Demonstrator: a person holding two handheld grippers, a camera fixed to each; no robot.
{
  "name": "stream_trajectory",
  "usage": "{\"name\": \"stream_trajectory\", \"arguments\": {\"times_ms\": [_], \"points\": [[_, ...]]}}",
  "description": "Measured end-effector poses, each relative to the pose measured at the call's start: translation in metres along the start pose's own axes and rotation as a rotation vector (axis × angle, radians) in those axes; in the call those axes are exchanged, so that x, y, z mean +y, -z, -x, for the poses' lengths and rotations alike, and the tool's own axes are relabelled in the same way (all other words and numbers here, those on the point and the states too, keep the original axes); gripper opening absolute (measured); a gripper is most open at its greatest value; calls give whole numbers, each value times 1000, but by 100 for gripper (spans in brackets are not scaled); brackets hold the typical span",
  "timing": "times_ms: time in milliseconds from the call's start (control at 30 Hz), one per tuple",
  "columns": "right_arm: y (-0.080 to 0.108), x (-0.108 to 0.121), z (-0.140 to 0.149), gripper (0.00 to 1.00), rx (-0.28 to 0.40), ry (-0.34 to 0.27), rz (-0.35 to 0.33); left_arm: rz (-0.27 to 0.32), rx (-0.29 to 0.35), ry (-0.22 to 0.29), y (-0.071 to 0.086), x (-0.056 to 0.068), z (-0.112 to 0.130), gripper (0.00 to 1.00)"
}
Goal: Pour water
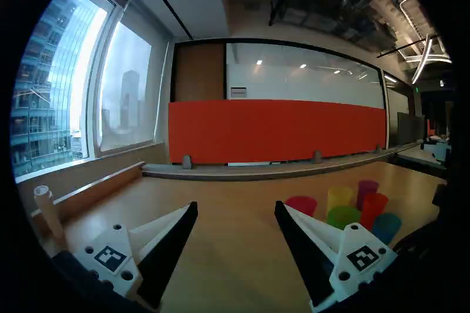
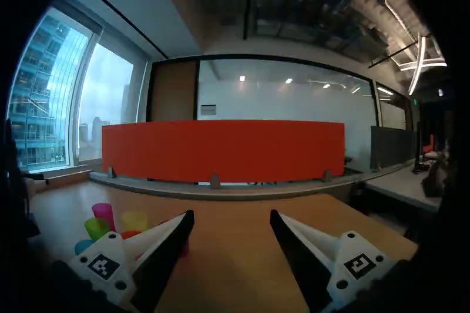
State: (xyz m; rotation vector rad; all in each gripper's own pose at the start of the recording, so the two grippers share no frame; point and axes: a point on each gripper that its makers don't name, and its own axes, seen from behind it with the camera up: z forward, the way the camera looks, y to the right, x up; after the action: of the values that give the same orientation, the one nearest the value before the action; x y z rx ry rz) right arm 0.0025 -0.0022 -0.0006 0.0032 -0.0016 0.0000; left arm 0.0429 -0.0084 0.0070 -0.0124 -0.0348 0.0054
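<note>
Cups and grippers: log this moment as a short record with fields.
surface: wooden table
backdrop: orange divider at the table's far edge
objects: cups, six, mixed colours, clustered
left: left gripper open, empty, cups ahead to its right
right: right gripper open, empty, cups ahead to its left

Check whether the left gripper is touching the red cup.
Cannot tell. In the left gripper view, one finger of the open left gripper overlaps the red cup's lower edge, hiding any gap.
</note>
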Motion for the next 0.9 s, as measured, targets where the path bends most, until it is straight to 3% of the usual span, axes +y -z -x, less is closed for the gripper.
{"name": "stream_trajectory", "arguments": {"times_ms": [467, 900], "points": [[-4, -24, -45, 100, -41, 17, -72, 67, 17, -1, -12, 13, -76, 98], [-16, -27, -99, 100, -42, 12, -110, 137, 8, -16, -20, 21, -136, 98]]}}
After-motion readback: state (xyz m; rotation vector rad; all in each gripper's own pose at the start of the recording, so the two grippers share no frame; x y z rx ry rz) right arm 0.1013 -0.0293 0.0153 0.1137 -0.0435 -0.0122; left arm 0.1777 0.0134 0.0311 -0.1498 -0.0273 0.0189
